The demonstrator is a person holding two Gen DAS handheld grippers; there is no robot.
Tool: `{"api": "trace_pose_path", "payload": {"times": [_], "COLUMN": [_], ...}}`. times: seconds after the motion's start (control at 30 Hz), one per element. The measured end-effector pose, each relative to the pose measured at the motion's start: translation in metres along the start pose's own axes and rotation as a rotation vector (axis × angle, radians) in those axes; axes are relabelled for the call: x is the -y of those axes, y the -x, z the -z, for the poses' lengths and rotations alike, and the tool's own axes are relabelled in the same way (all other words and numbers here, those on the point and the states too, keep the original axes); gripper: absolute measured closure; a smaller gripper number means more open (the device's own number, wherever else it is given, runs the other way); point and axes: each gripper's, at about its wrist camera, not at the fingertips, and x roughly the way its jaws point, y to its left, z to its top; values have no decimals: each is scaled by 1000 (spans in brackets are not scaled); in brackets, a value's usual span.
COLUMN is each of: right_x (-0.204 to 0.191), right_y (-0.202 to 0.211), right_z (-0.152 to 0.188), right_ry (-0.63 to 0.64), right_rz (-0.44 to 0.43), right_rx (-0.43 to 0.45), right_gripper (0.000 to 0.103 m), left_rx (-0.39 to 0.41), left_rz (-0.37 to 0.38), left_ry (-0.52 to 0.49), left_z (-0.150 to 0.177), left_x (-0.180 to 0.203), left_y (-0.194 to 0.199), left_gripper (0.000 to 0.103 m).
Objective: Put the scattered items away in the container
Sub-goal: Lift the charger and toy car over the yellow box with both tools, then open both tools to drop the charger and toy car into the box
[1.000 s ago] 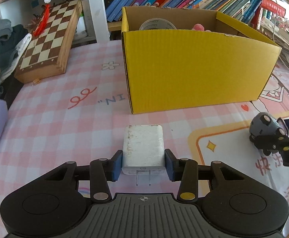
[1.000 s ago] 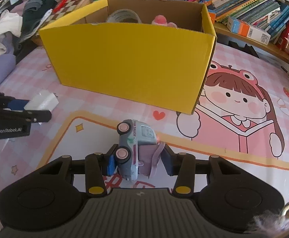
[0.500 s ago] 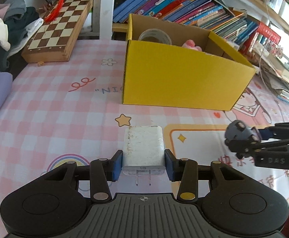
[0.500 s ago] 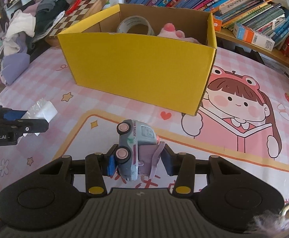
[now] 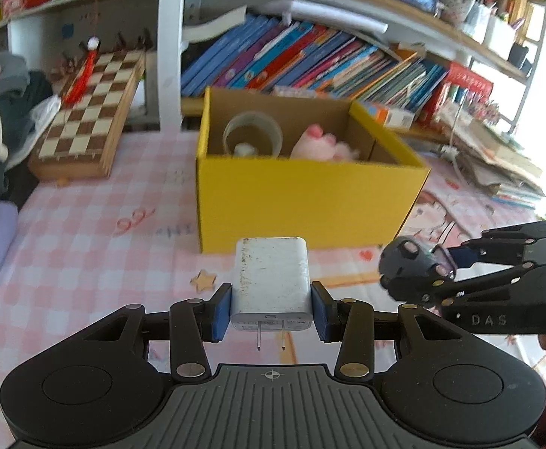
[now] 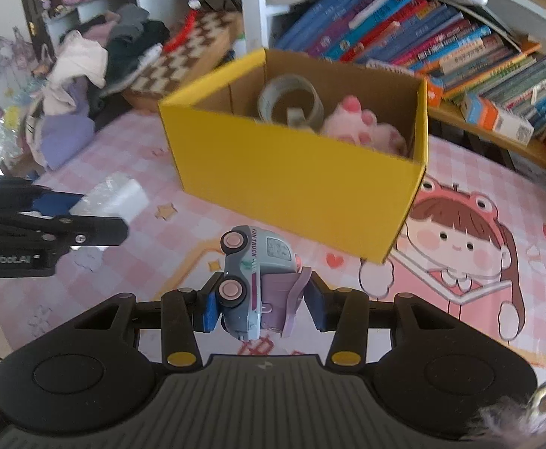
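Both tongs higher than half second back, box interior now showing. Left tongs [image 5: 272, 308] clamped on white charger [image 5: 271, 277], prongs pointing back toward camera, held above table [image 5: 85, 232], short of yellow box [image 5: 303, 202]. Right tongs [image 6: 260, 308] pinching toy truck [image 6: 256, 280], tilted nose-up, near box front. Tape roll [image 6: 291, 103] and pink plush [image 6: 363, 127] lie inside box.

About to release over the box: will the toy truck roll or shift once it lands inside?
Probably rolls a little: the toy truck has free-looking pink wheels. The tape roll and pink plush already in the yellow box should stop it.
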Motion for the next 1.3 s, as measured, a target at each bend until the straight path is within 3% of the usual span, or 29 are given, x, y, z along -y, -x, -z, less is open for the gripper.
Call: {"api": "trace_pose_path", "payload": {"times": [0.3, 0.53, 0.73, 1.03, 1.3], "right_x": [6, 27, 48, 63, 64], "right_y": [33, 22, -13, -74, -115], "right_z": [-48, -91, -120, -136, -143], "right_ry": [27, 83, 188, 403, 539], "right_rz": [-39, 13, 79, 126, 68], "right_rx": [142, 193, 143, -24, -181], "right_gripper": [60, 60, 60, 60, 60], "left_rx": [120, 167, 132, 34, -60], "left_rz": [47, 27, -1, -63, -97], "left_ry": [-35, -44, -53, -137, -178], "left_z": [-52, -90, -113, -135, -143], "left_x": [12, 12, 3, -1, 2], "left_y": [11, -9, -42, -100, -149], "left_gripper": [61, 61, 61, 61, 61]}}
